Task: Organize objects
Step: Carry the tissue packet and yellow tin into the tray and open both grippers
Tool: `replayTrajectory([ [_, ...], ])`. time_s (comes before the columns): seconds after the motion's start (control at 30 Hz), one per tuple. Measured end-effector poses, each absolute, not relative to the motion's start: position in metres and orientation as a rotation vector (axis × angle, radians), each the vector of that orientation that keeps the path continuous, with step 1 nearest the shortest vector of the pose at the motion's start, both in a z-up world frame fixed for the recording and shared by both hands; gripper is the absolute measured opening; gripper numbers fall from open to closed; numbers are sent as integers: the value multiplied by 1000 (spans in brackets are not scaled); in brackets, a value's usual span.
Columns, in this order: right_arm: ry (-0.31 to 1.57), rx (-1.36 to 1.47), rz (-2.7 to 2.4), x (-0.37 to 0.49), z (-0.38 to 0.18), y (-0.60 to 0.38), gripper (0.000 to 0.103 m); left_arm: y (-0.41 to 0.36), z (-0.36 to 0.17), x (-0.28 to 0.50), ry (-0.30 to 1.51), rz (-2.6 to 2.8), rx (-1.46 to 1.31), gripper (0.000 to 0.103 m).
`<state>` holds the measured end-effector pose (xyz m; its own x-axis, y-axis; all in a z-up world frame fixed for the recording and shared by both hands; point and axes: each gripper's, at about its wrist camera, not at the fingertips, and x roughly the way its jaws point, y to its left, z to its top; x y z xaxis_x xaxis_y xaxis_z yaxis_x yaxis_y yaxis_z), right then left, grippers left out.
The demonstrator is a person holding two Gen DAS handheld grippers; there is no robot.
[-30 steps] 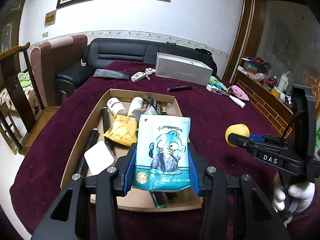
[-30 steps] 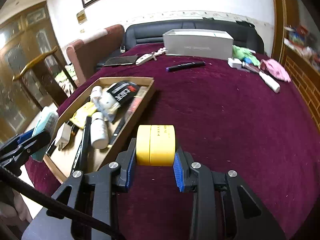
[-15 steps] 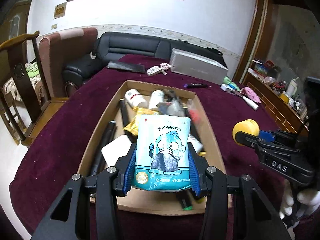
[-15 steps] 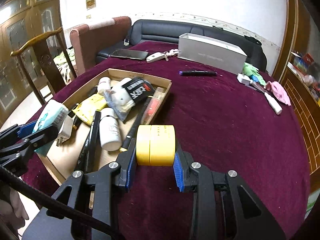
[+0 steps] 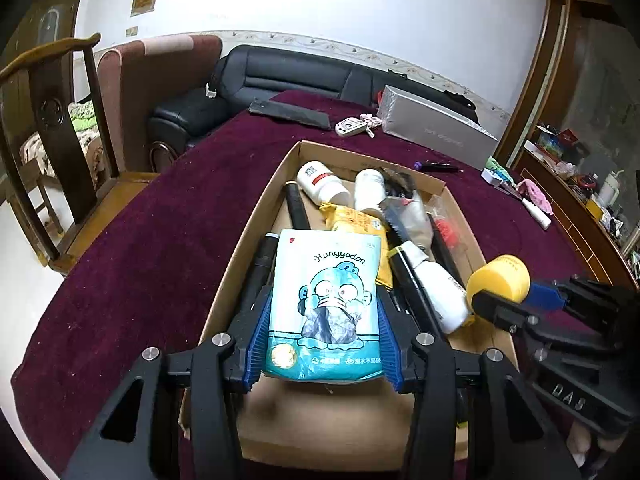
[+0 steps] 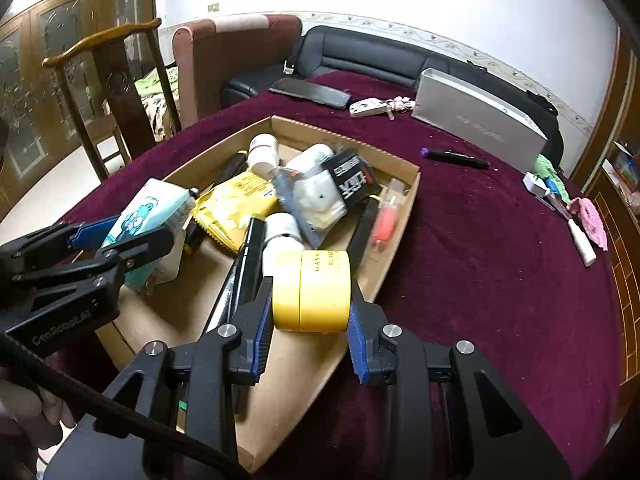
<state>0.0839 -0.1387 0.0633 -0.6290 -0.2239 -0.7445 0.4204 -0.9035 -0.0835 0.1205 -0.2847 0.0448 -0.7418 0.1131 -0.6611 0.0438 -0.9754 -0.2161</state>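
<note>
My left gripper point(image 5: 324, 340) is shut on a light blue cartoon wipes pack point(image 5: 326, 304), held over the near end of the cardboard tray point(image 5: 256, 216). The same pack point(image 6: 150, 208) shows at the left in the right wrist view. My right gripper point(image 6: 310, 320) is shut on a yellow round jar point(image 6: 312, 290), hanging over the tray's point(image 6: 396, 220) near right side. That jar point(image 5: 500, 278) appears at the right in the left wrist view. The tray holds white bottles point(image 5: 320, 182), a yellow packet point(image 6: 236, 204), black pens and a black-labelled pouch point(image 6: 352, 178).
The table wears a dark red cloth point(image 6: 500, 240). On it lie a grey box point(image 6: 476, 120), a black marker point(image 6: 456, 156), keys point(image 6: 372, 106), a black case point(image 6: 312, 94) and small items at the right edge point(image 6: 580, 220). A wooden chair point(image 5: 60, 120) and sofa point(image 5: 320, 76) stand beyond.
Both grippers have moved in over the tray with their loads and sunk a little. The yellow jar now hangs above the tray's near right side instead of the bare cloth.
</note>
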Motion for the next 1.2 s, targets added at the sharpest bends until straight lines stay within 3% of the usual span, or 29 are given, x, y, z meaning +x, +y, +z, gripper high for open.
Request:
replayTrajectory([
  [0.2,372,1111,-2514,79,58,-146,30,-290,45,119,-392,2883,-1095,47],
  [0.33,369,1109,-2503,78,58,-150,30,-292,54,123,-384,2941,-1053,66],
  [0.47,375,1103,-2494,81,58,-152,30,-294,69,132,-360,3037,-991,70],
  [0.53,378,1097,-2497,83,59,-153,30,-298,76,138,-366,3084,-947,78],
  [0.67,378,1071,-2506,87,66,-152,32,-307,94,152,-383,3192,-864,84],
  [0.93,381,1014,-2506,101,76,-154,39,-335,114,174,-591,3180,-732,101],
  [1.2,424,935,-2544,116,86,-155,41,-323,124,187,-519,3250,-746,101],
])
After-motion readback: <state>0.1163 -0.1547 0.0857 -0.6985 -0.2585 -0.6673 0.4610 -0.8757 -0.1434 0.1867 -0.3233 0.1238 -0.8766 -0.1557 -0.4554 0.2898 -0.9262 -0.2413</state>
